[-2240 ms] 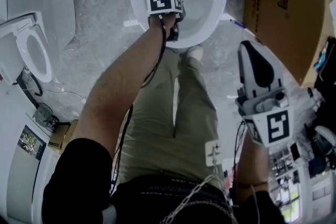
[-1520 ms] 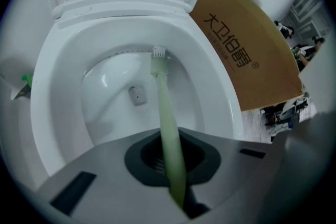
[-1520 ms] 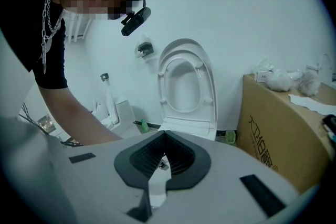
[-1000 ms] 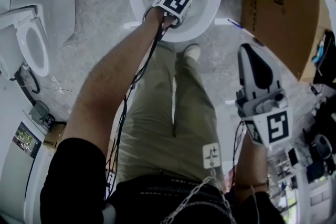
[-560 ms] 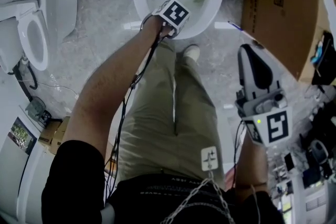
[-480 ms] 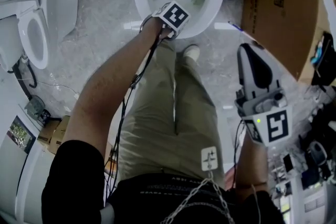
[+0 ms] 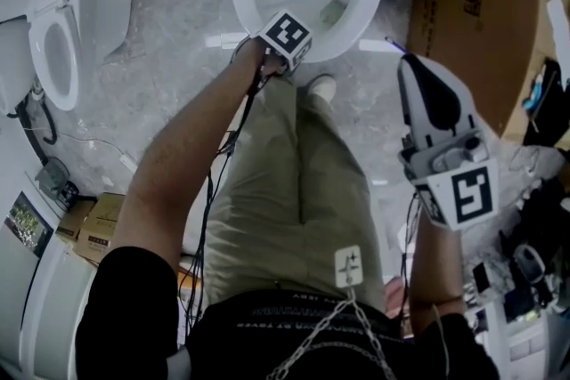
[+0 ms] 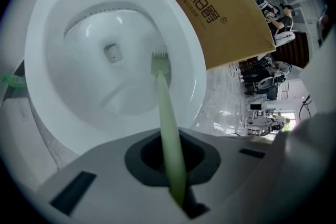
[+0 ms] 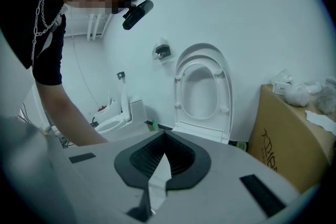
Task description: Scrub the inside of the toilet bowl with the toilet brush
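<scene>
The white toilet bowl (image 7: 252,9) lies at the top middle of the head view, open below me. My left gripper (image 7: 297,36) hangs over the bowl's near rim, shut on the pale green handle of the toilet brush (image 8: 167,118). The brush head (image 7: 334,11) rests against the inner wall at the bowl's near right side. In the left gripper view the brush head (image 8: 159,62) sits on the right slope of the toilet bowl (image 8: 50,86), right of the drain hole. My right gripper (image 7: 420,76) is held off to the right, away from the toilet, shut and holding nothing.
A large cardboard box (image 7: 472,4) stands right of the toilet. Other toilets (image 7: 53,58) and loose cables (image 7: 62,142) are on the floor to the left. The person's shoe (image 7: 322,87) is just before the bowl. The right gripper view shows a toilet with raised seat (image 9: 202,86).
My left gripper has drawn back from over the bowl's middle to its near rim, and the brush head swept from the back to the near right wall. The right gripper has stayed put.
</scene>
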`<state>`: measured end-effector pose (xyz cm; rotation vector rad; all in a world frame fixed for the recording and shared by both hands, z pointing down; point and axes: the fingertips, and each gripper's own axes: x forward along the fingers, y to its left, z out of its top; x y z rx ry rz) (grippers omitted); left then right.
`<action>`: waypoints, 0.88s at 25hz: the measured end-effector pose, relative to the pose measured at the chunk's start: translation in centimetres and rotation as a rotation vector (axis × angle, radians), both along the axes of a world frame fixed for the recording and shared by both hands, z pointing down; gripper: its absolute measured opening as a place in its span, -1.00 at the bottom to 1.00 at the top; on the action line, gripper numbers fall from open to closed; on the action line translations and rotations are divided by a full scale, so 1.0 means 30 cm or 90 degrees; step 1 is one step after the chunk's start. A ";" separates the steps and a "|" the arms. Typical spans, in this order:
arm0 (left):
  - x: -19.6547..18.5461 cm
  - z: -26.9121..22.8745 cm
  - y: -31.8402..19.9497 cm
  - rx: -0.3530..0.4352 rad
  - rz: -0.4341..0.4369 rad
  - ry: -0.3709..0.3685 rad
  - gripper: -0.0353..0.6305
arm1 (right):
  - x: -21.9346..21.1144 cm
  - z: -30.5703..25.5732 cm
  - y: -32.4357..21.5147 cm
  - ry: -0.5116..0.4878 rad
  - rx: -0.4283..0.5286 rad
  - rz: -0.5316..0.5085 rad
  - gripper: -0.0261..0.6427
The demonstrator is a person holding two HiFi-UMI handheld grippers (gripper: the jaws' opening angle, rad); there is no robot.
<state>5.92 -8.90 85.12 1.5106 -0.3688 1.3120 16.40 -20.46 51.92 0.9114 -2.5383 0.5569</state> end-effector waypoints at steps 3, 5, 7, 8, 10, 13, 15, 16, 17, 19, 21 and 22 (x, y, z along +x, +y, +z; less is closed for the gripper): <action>-0.019 0.000 0.022 -0.016 -0.005 0.001 -0.89 | -0.033 0.011 -0.032 0.007 0.017 -0.010 -0.91; -0.035 -0.005 0.027 -0.025 -0.031 0.008 -0.89 | -0.060 0.020 -0.057 0.012 0.029 -0.014 -0.91; -0.059 -0.013 0.034 -0.042 -0.060 0.009 -0.89 | -0.087 0.030 -0.083 0.015 0.035 -0.017 -0.91; -0.072 -0.016 0.039 -0.051 -0.071 0.007 -0.89 | -0.099 0.033 -0.096 0.014 0.036 -0.017 -0.91; -0.103 -0.017 0.052 -0.061 -0.081 0.000 -0.89 | -0.124 0.034 -0.119 0.010 0.037 -0.015 -0.91; -0.152 -0.019 0.072 -0.075 -0.101 -0.014 -0.89 | -0.160 0.029 -0.151 0.003 0.042 -0.012 -0.91; -0.177 -0.020 0.071 -0.077 -0.135 -0.020 -0.89 | -0.181 0.027 -0.167 0.002 0.042 -0.011 -0.91; -0.185 -0.020 0.064 -0.075 -0.160 -0.021 -0.89 | -0.189 0.028 -0.174 0.001 0.041 -0.011 -0.91; -0.190 -0.020 0.054 -0.073 -0.187 -0.022 -0.89 | -0.196 0.029 -0.181 0.001 0.039 -0.010 -0.91; -0.200 -0.018 0.031 -0.070 -0.240 -0.022 -0.89 | -0.207 0.033 -0.195 0.001 0.036 -0.007 -0.91; -0.216 -0.014 -0.001 -0.060 -0.290 -0.025 -0.89 | -0.217 0.042 -0.208 0.001 0.029 0.000 -0.91; -0.228 -0.012 -0.021 -0.052 -0.314 -0.030 -0.89 | -0.223 0.047 -0.212 0.000 0.023 0.004 -0.91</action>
